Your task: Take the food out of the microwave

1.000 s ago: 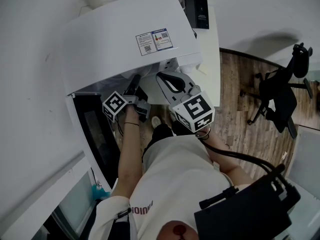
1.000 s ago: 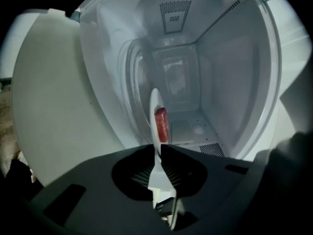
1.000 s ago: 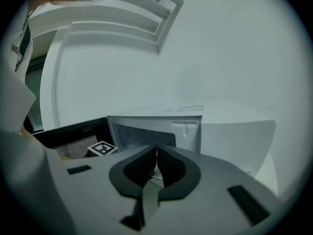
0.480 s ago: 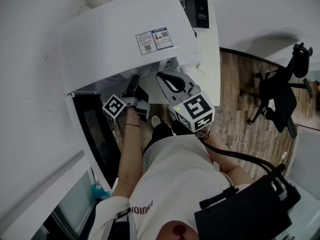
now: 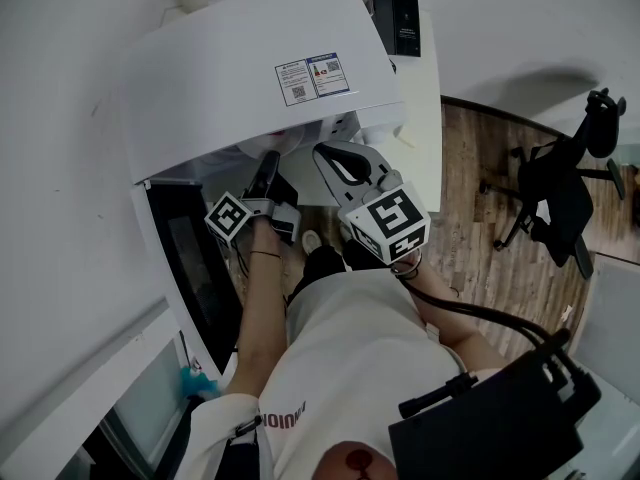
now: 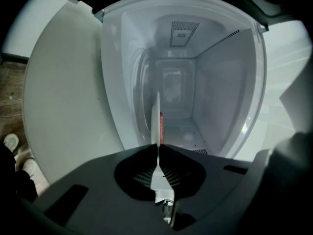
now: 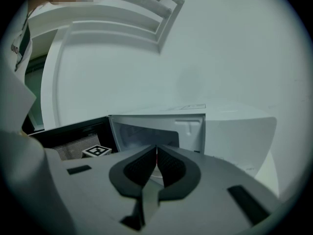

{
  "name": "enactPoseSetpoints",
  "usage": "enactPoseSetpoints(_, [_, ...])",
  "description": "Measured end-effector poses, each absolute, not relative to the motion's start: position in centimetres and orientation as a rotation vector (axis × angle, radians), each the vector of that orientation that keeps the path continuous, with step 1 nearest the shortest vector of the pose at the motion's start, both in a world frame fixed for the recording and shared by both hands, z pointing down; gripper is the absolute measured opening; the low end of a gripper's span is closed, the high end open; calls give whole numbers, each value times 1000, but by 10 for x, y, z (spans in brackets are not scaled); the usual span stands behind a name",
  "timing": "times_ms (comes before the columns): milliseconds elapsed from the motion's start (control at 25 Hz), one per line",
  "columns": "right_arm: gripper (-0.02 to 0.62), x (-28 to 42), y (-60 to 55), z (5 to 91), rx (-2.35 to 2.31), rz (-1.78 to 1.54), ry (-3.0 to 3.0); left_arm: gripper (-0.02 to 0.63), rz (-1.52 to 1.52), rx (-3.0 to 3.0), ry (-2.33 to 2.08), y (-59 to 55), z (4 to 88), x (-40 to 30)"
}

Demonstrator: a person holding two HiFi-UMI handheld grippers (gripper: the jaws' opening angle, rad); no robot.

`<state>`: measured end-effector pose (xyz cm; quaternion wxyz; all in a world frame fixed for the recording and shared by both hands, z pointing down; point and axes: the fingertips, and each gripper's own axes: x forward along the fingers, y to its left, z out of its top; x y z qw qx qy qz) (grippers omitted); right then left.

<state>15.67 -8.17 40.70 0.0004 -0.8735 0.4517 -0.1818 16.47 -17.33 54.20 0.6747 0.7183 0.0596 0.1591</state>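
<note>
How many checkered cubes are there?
2. One cube sits on the left gripper, gripping a plate inside the microwave; the other sits on the right gripper. None seems hidden.

Small, blurred red food (image 6: pixel 162 125) half behind the edge-on plate (image 6: pixel 156 109)

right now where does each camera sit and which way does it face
Head view: on the head, steeply down on the microwave, left gripper, right gripper, shirt.
Left gripper view: on that gripper, into the cavity; jaws shut on a plate rim.
Right gripper view: outside, facing the open door; shut jaws, shirt.
Shared: the microwave.
</note>
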Motion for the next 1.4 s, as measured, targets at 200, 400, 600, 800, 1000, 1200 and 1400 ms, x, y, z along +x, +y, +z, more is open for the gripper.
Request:
enactPoseSetpoints(200, [23, 155, -82, 407, -2742, -569, 1424, 25, 323, 1608, 156, -172, 535, 164])
enactPoseSetpoints(400, [23, 153, -82, 407, -2742, -568, 1434, 25, 298, 1592, 174, -169, 530, 161])
enactPoseSetpoints(600, [23, 151, -82, 407, -2742, -566, 1440, 25, 278, 1593, 188, -169, 526, 158])
enactPoseSetpoints(800, [23, 150, -82, 406, -2742, -559, 1445, 25, 266, 1595, 197, -169, 522, 155])
enactPoseSetpoints(1000, [23, 148, -84, 406, -2738, -555, 1456, 25, 257, 1594, 210, -169, 516, 151])
enactPoseSetpoints(1200, [23, 145, -87, 405, -2733, -548, 1468, 26, 253, 1606, 226, -169, 512, 146])
enactPoseSetpoints(1400, [23, 142, -88, 404, -2728, -543, 1481, 26, 246, 1617, 227, -171, 510, 141])
